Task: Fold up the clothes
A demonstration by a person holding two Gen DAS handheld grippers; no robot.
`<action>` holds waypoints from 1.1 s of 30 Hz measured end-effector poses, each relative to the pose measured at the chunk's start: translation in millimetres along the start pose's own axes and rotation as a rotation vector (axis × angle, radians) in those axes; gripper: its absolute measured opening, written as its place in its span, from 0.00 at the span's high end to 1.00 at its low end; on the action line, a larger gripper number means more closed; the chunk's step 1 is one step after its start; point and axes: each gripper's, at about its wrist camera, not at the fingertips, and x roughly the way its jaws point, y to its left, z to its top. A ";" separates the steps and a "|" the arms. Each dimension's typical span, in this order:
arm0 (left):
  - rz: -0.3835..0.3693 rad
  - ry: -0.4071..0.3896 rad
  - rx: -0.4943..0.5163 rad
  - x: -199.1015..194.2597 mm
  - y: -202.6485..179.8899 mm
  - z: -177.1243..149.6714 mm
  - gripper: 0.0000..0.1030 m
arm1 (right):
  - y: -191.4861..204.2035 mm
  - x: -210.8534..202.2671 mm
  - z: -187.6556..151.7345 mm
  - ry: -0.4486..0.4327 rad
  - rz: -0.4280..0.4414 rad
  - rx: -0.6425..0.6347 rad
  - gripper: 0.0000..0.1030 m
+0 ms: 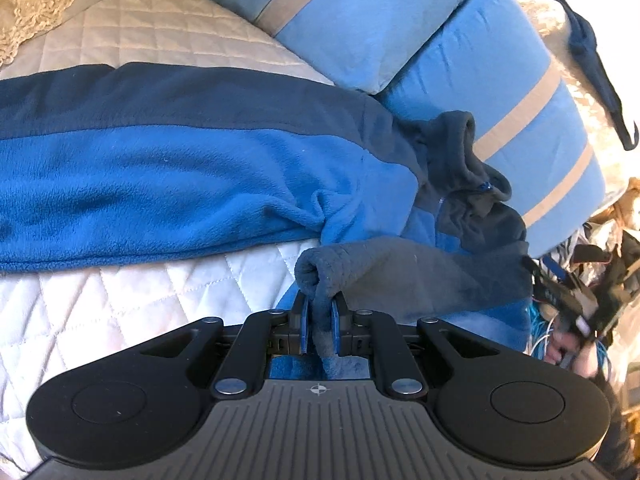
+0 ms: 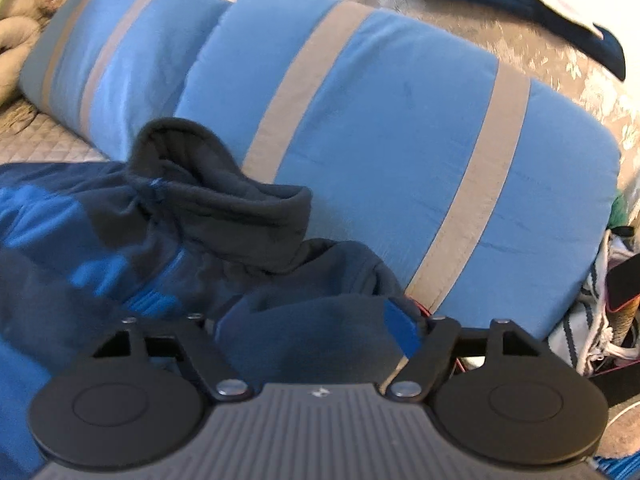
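One blue fleece jacket lies spread across the quilted bedspread, collar beside two striped blue pillows. Its dark cuff is clamped in the left gripper. Fleece sits between the right gripper jaws, which stand apart.

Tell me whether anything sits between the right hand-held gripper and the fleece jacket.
Nothing visible does. The right hand-held gripper has its jaws open right over the dark shoulder of the fleece jacket, with only that fabric in front. The striped pillow lies behind it. The left hand-held gripper already pinches a dark fold.
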 end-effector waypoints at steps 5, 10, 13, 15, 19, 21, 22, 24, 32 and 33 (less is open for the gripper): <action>-0.008 -0.004 -0.003 0.3 -0.5 -0.6 0.90 | -8.4 32.4 10.1 0.066 -0.098 0.103 0.27; -0.034 0.017 -0.047 -3.9 -1.2 -0.7 0.90 | -19.5 67.0 0.3 0.213 -0.178 0.200 0.94; -0.050 0.029 -0.082 -10.4 -3.2 -4.1 0.90 | -22.1 66.0 -4.5 0.194 -0.190 0.187 0.96; -0.063 0.039 -0.110 -14.8 -4.1 -8.0 0.90 | -29.8 57.8 -4.6 0.151 -0.203 0.218 0.96; -0.077 0.064 -0.149 -27.3 -6.6 -23.7 0.90 | -49.4 41.6 0.7 0.074 -0.164 0.286 0.95; -0.071 0.075 -0.165 -31.5 -6.6 -30.4 0.90 | -56.4 37.4 2.1 0.058 -0.110 0.304 0.92; -0.067 0.079 -0.171 -33.5 -6.2 -33.0 0.90 | -56.7 34.2 3.7 0.042 -0.090 0.296 0.72; -0.076 0.089 -0.172 -33.8 -4.9 -33.2 0.90 | -57.1 24.5 7.3 0.005 -0.070 0.285 0.47; -0.055 0.067 -0.229 -21.3 8.2 -9.5 0.90 | -47.2 -50.8 -22.8 0.002 -0.051 0.217 0.00; -0.057 0.069 -0.237 -20.3 9.0 -7.6 0.90 | -42.3 -60.4 -32.7 0.018 -0.031 0.184 0.00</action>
